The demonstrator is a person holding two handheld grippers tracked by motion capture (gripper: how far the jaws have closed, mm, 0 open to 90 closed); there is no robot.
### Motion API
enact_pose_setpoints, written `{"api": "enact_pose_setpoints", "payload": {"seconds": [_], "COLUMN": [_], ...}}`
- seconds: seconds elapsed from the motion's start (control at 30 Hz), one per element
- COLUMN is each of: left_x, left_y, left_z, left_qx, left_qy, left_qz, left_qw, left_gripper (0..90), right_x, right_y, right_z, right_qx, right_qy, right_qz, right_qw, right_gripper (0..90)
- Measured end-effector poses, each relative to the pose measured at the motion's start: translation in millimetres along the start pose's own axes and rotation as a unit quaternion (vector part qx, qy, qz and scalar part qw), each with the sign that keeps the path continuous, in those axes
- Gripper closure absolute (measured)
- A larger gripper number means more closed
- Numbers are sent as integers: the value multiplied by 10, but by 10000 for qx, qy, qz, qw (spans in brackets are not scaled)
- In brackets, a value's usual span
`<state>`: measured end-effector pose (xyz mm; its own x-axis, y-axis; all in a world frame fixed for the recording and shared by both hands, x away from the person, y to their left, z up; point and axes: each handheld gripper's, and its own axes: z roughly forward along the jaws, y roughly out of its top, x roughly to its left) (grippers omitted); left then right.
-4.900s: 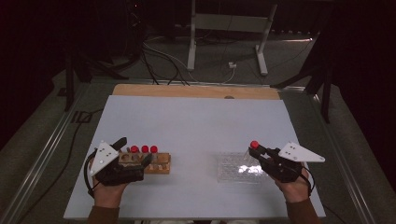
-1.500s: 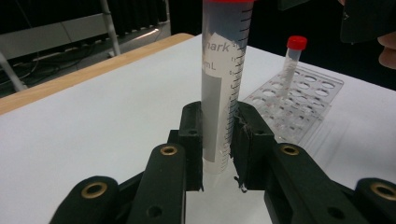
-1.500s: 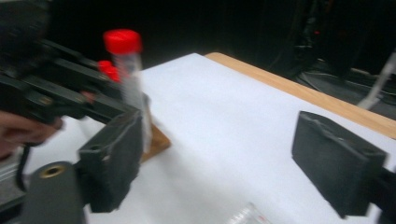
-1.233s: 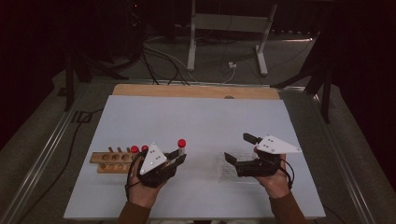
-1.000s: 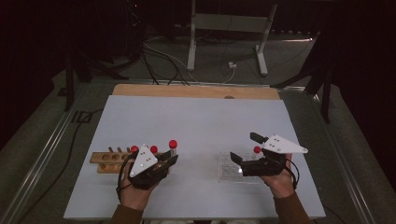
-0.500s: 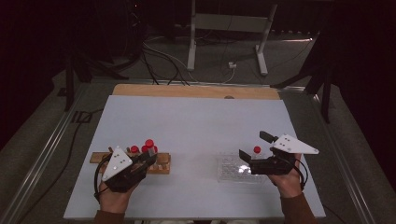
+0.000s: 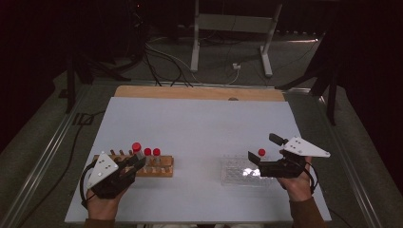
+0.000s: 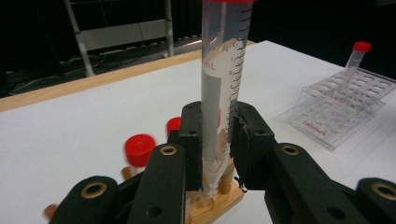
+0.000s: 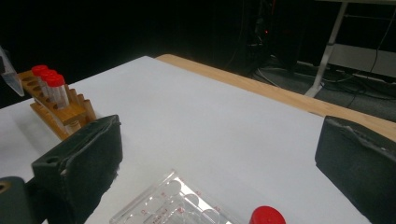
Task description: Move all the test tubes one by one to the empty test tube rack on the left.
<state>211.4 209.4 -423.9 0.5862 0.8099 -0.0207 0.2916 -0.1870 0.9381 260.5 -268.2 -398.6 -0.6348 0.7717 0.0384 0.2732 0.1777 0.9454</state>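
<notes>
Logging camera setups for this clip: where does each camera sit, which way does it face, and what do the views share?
High view: above the near edge, facing forward and down on the white table; both hands and forearms show.
Left gripper view: on the left gripper, looking along its jaws clamping a clear red-capped graduated tube over the wooden rack.
Right gripper view: on the right gripper, its open jaws above the clear plastic rack.
Shared: both racks appear in all three.

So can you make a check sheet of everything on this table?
Surface: white table top, wooden strip at its far edge.
Job's things: wooden rack with two red-capped tubes; clear rack with one red-capped tube.
Clutter: nothing seen.
Grippers: left gripper shut on a graduated tube over the wooden rack; right gripper open above the clear rack.
Cables: several on the floor beyond the table.
Surroundings: dark room, metal stand.
</notes>
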Motion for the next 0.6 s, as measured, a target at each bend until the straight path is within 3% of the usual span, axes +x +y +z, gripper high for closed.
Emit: {"api": "enact_pose_setpoints", "payload": {"seconds": [0.27,0.6], "left_x": [129,251], "left_y": [-54,-111], "left_z": [-115,-140], "left_qx": [-31,-28], "left_qy": [229,485], "left_qz": [-81,-153], "left_qw": [9997,9987], "left_gripper": [759,758], "right_x": [-49,-79], "right_y": [-10,-32], "right_z": [-43,-64], "right_qx": [-7,6], "right_qy": [-50,-82], "right_qz": [8,41], "right_qw": [10000,10000], "right_gripper": [8,8]}}
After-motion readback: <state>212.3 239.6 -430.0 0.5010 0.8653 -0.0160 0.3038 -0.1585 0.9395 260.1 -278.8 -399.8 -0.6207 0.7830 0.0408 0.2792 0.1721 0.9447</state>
